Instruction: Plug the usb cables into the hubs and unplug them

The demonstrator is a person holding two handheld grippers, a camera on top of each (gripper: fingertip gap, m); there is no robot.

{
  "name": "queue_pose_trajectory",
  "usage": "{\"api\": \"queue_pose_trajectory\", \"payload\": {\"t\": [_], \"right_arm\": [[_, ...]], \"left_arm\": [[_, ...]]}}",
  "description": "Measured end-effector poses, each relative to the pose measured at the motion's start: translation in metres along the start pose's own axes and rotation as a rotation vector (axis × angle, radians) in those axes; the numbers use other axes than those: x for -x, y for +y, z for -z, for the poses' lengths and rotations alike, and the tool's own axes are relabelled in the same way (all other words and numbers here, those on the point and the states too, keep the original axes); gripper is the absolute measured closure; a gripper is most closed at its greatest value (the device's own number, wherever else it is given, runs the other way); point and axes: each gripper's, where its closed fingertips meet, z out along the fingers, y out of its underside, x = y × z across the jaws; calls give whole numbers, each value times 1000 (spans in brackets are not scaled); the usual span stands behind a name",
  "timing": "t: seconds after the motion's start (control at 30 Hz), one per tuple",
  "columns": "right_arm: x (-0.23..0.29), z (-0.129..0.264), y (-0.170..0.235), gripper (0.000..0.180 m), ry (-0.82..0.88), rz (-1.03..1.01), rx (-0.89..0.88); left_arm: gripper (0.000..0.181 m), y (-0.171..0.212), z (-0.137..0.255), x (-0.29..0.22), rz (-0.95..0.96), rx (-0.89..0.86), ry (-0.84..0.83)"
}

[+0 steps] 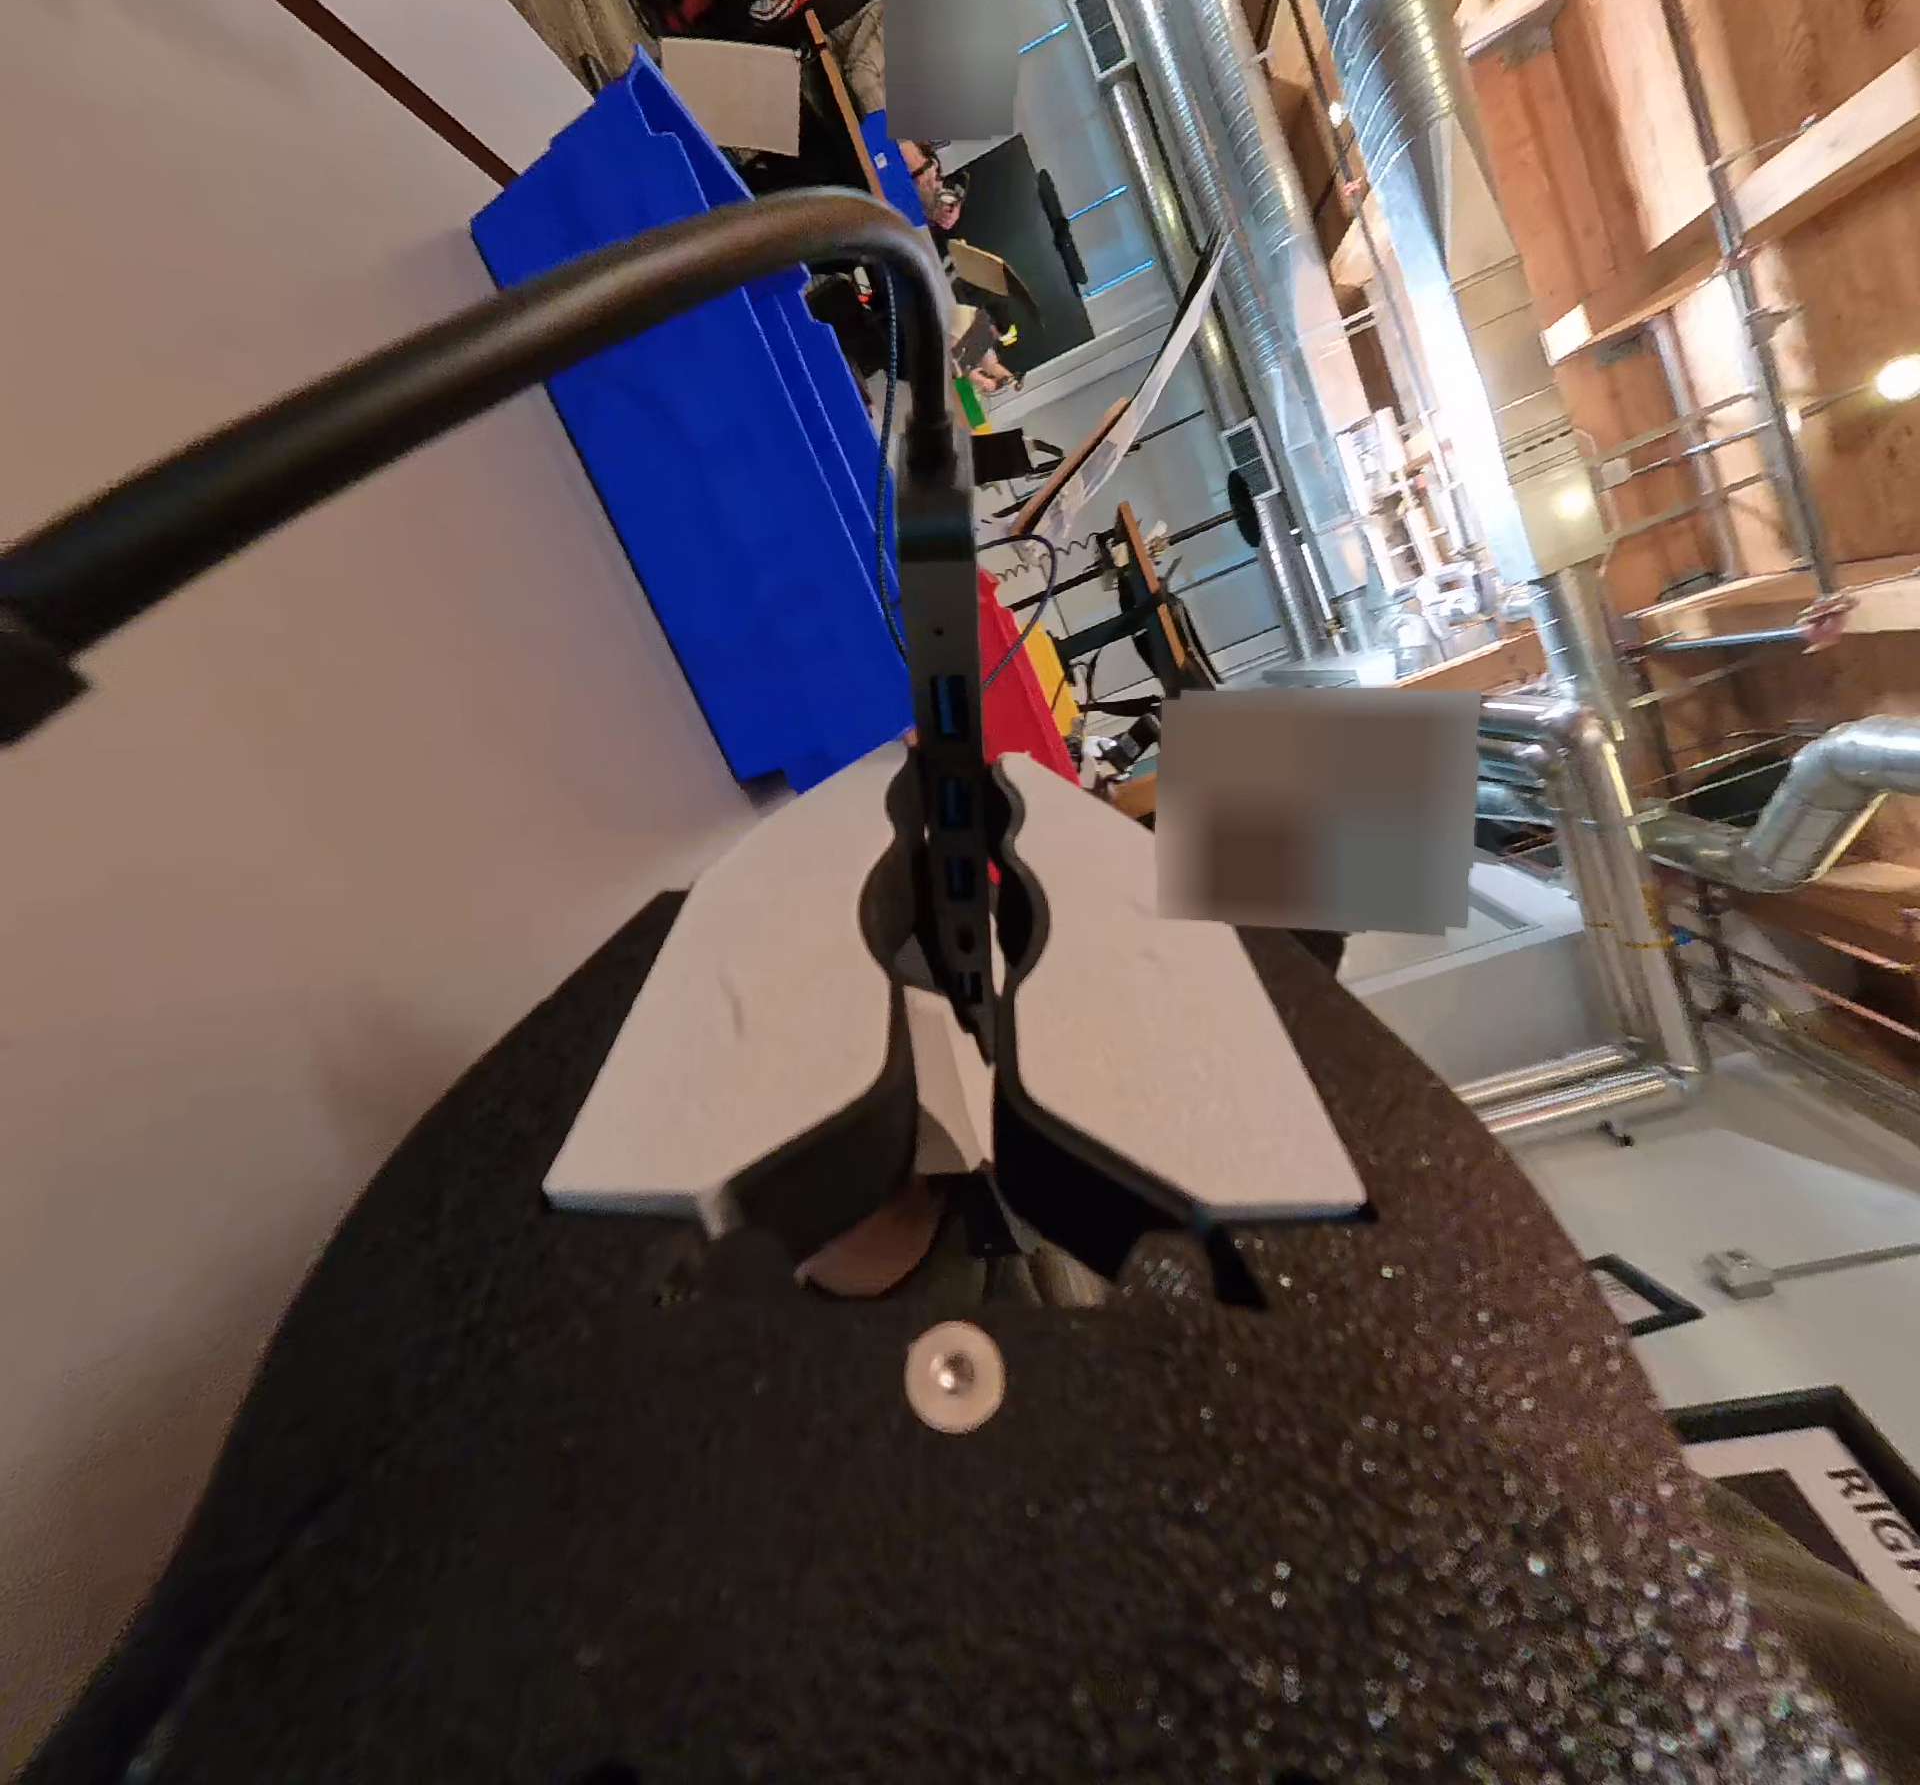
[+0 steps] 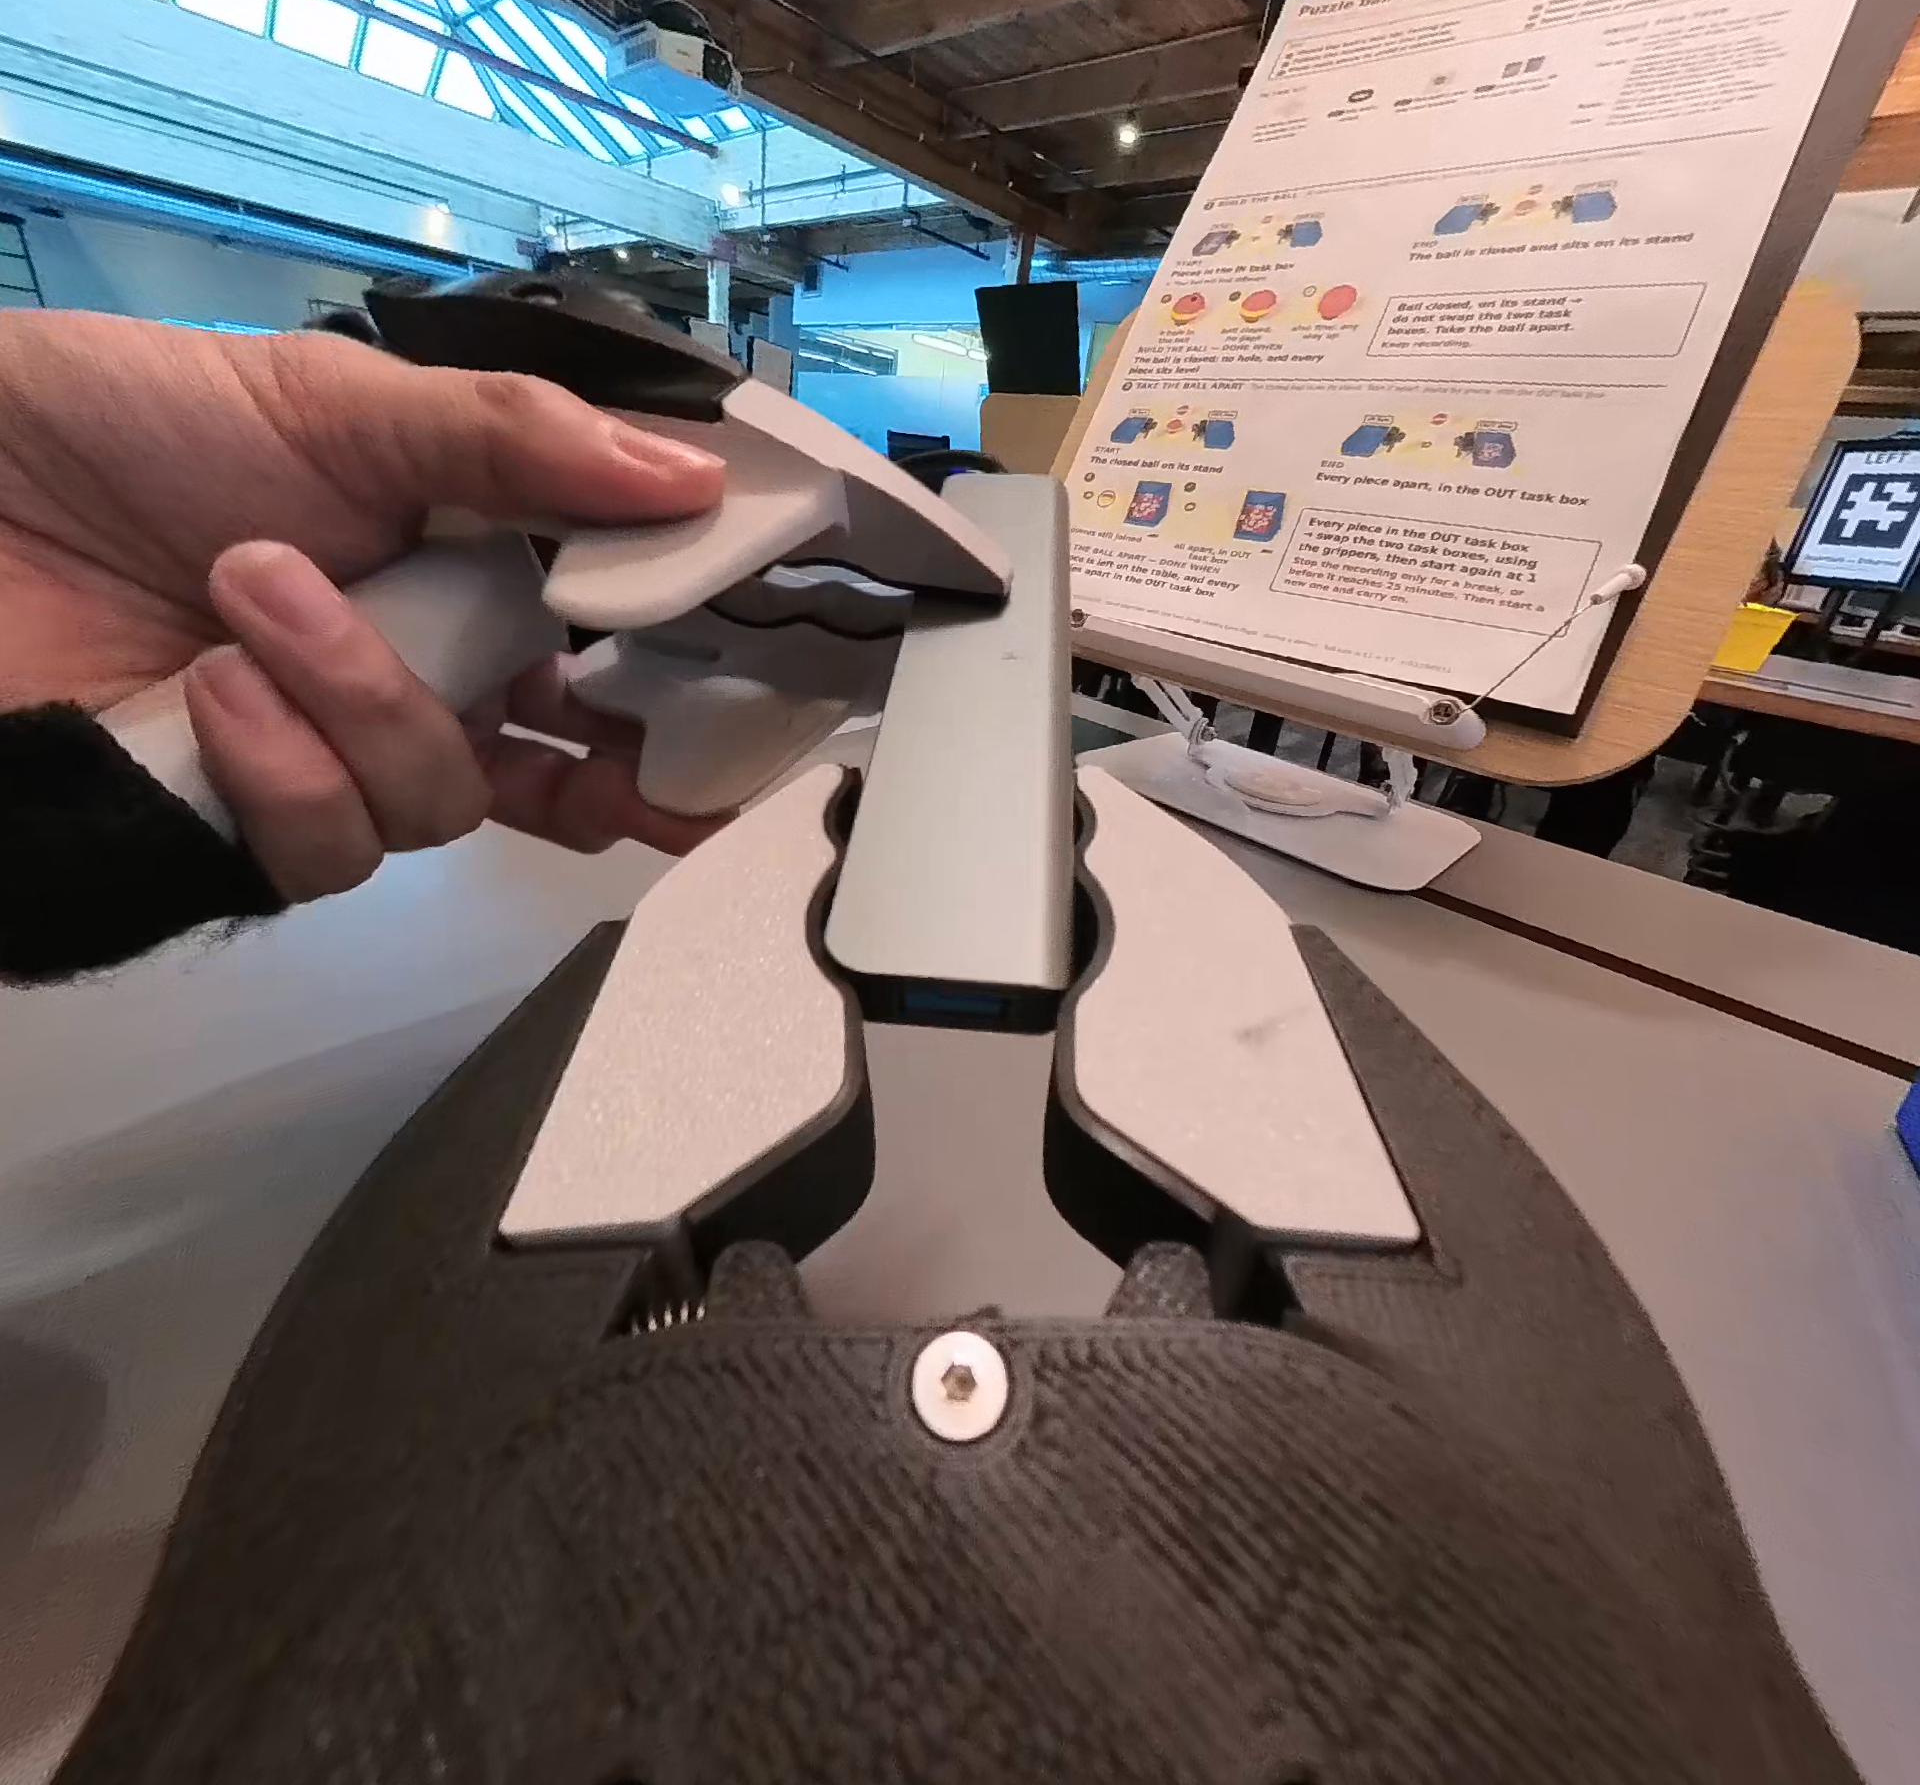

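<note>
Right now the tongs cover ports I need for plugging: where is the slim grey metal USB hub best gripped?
Probably across the flat faces of the slim grey metal USB hub, near its thick black cable, coming edge-on: that stretch is plain; the blue ports lie beyond.

Both grippers are showing textured black 3D-printed bodies, the left gripper [image 1: 951, 862] and right gripper [image 2: 961, 894] each wearing pale grey scalloped finger pads [image 2: 686, 1039] and a silver hex screw [image 2: 958, 1384]. A black fuzzy sleeve [image 2: 94, 842] is covering the person's wrist.
</note>
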Motion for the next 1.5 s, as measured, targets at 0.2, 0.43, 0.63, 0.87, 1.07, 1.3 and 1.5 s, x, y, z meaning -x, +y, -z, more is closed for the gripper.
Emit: {"api": "queue_pose_trajectory", "payload": {"t": [0.2,0.43,0.63,0.87,1.07,1.3,1.5], "right_arm": [[-3,1,-1,144,22,-2,-9],[-3,-1,4,145,17,-17,41],[-8,3,-1,145,-9,-151,-9],[-8,4,-2,145,-12,-156,-19],[-15,6,-3,145,13,-184,-33],[-30,13,-2,145,85,-187,-32],[-37,15,0,145,138,-151,-18]], "left_arm": [[172,0,-1,0,12,-8,-5],[171,-2,0,7,-8,-11,-29],[150,-3,0,6,-65,3,-5],[149,0,2,20,-62,24,-29],[146,-3,8,19,-69,-4,-16],[148,-12,46,3,-353,-36,-121],[156,-85,145,14,-825,-51,-595]]}}
